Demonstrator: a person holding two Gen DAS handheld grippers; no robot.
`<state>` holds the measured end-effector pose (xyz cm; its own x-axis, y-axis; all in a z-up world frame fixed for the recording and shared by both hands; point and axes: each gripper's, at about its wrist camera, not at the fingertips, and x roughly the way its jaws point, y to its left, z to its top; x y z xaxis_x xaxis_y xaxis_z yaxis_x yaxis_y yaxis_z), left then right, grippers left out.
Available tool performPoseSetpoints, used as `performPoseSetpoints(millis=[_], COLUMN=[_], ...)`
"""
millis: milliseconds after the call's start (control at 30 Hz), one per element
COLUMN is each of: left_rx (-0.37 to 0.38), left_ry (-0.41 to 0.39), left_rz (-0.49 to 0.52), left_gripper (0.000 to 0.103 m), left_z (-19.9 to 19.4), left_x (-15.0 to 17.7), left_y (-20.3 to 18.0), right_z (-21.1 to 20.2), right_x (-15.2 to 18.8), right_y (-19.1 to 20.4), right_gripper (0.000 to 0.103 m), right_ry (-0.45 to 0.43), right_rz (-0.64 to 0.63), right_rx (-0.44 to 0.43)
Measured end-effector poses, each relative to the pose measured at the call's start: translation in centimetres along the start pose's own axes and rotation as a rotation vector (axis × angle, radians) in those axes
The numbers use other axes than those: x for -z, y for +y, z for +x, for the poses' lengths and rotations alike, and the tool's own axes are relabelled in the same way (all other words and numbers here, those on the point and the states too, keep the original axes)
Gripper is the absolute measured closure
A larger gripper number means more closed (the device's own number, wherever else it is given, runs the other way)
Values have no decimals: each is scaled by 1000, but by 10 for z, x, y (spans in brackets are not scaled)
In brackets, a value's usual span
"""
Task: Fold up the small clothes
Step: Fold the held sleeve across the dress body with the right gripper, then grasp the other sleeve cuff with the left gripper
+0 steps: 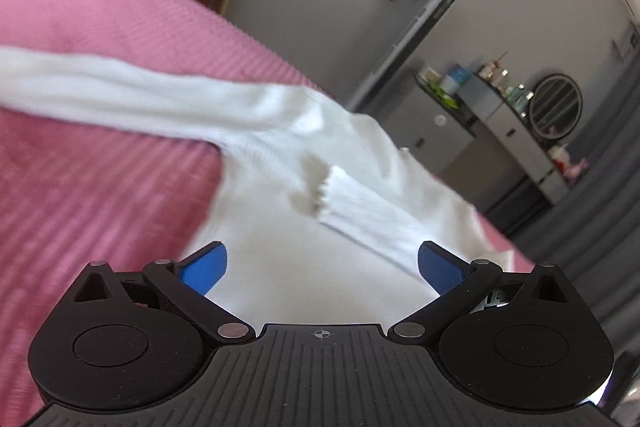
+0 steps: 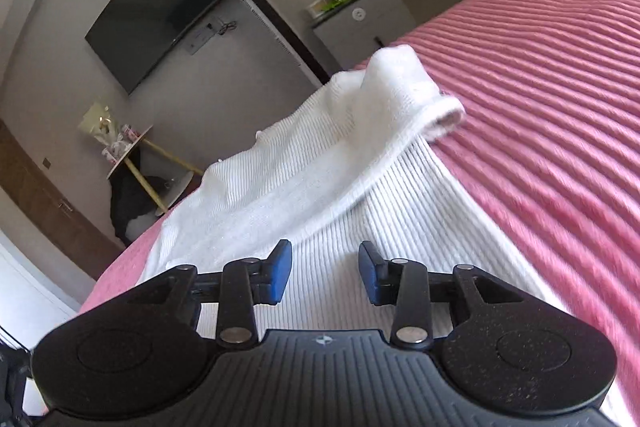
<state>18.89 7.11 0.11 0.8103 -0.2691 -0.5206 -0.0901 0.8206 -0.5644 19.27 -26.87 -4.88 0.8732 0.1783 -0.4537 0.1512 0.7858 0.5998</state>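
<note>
Left wrist view: the left gripper [image 1: 322,267], jaws spread wide and grasping nothing, hangs over a white ribbed garment [image 1: 320,195] spread on the pink bedspread [image 1: 100,187] near the bed's far edge. One sleeve [image 1: 120,87] stretches leftward and is cut off at the frame's edge; a second sleeve [image 1: 360,211], cuff showing, lies folded across the body. Motion blur softens the weave. Right wrist view: the right gripper [image 2: 325,277], jaws partly parted with nothing between them, sits above the same white ribbed garment [image 2: 380,227]. Only here is a folded-over sleeve with open cuff [image 2: 444,119] seen, resting beside the bare bedspread [image 2: 540,107]; the garment's lower part is hidden behind the gripper body.
</note>
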Motion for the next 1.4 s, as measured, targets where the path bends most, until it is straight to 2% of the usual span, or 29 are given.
performPoseSetpoints(millis=[133,233,267,367,467,533,600,633,667,733,833,967,1100,1167,1400], left_rx=[15,12,12,-11,-16,3,30,34,57,80,104,87,64,40,-69], left_ry=[31,97,114,183,276,295,298,301,308,329,295,179,65,55,106], left_rz=[36,48,49,88,88,87,62,43,22,-11,34,155,220,226,188], left_gripper=[0,0,3,22,25,26,38,49,67,90,92,93,93,93,93], left_z=[36,76,87,120,145,152,158,161,162,167,161,142,120,119,133], left_x=[-24,-44,-49,-60,-65,-65,-66,-67,-68,-68,-71,-90,-107,-111,-102], left_y=[-20,-27,-28,-30,-26,-23,-19,-17,-15,-14,-25,-49,-56,-52,-23], right_z=[7,15,14,19,24,28,29,29,29,30,28,28,30,31,34], right_x=[-5,-8,-10,-11,-10,-9,-9,-9,-9,-9,-9,-8,-8,-7,-5], right_y=[0,-12,-15,-21,-24,-24,-23,-24,-24,-25,-23,-23,-23,-23,-22], right_gripper=[66,66,66,66,66,66,66,66,67,67,67,67,67,67,67], right_ry=[-27,2,3,-2,-2,-3,-8,-12,-15,-20,-28,-39,-39,-39,-40], right_rz=[-80,-36,-11,27,40,34,31,32,36,40,33,27,15,6,-27], right_rx=[-13,-17,-30,-47,-56,-56,-57,-59,-60,-63,-58,-53,-45,-41,-25])
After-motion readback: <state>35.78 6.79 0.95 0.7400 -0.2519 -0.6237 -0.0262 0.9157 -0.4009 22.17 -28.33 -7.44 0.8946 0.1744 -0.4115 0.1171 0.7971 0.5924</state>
